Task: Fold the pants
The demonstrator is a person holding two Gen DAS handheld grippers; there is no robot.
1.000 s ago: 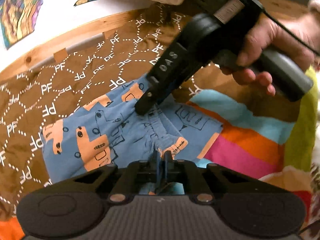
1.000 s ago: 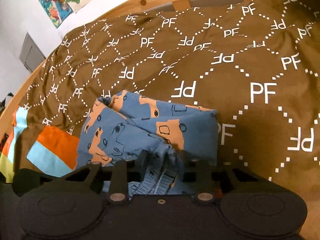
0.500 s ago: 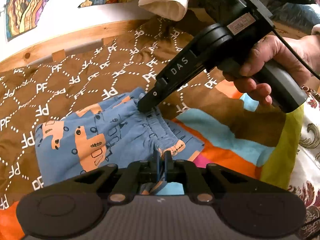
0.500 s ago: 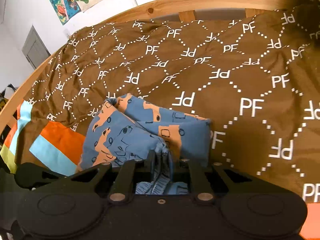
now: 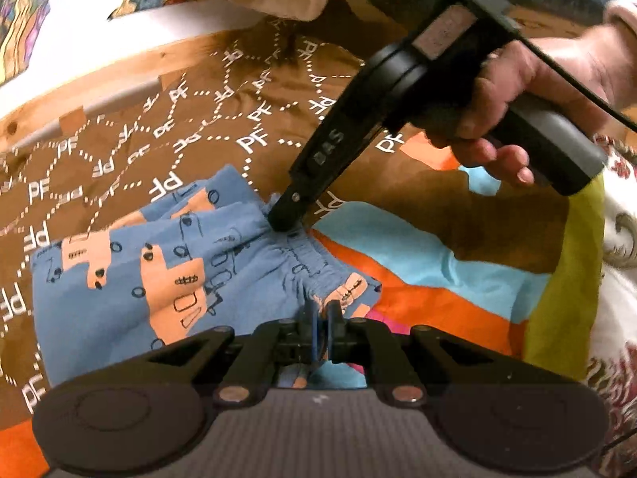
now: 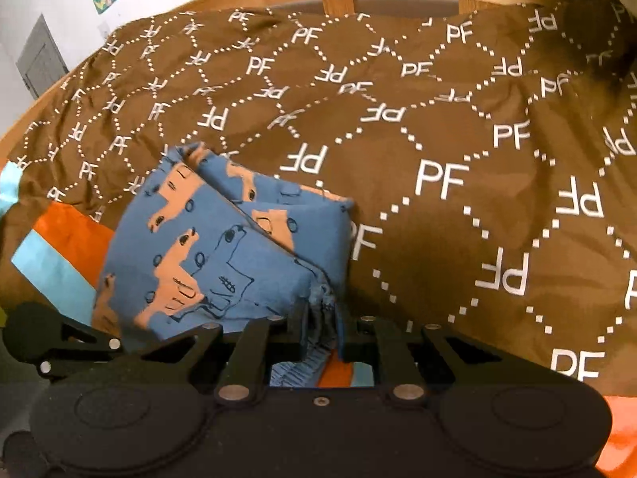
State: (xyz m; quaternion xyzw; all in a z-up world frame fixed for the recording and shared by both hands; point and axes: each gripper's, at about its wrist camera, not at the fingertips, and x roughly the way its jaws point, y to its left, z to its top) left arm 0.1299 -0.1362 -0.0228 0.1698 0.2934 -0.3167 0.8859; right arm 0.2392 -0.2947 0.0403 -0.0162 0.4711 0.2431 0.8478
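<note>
Since a moment ago the right gripper has tipped lower, so the blue pants now hang a bit flatter over the brown blanket, and the left gripper has stayed pinched on the cloth. Both claws are squeezed together on the stretchy waistband: the left one holds the near end right at its tips, and the right one bites the far end, up and a little to the left of the left claw. So the waistband runs in a line from one claw straight to the other, and the long legs of the pants spread out to the left of the left claw. From the right claw's own camera, the pants rise up and to the left, just past its tips. I think the next move turns on that line, because both claws must swing the same way to lay the fold down. The very tips are hard to see, as the cloth bunches over them, and the bottom of the legs is hidden under the fold.
</note>
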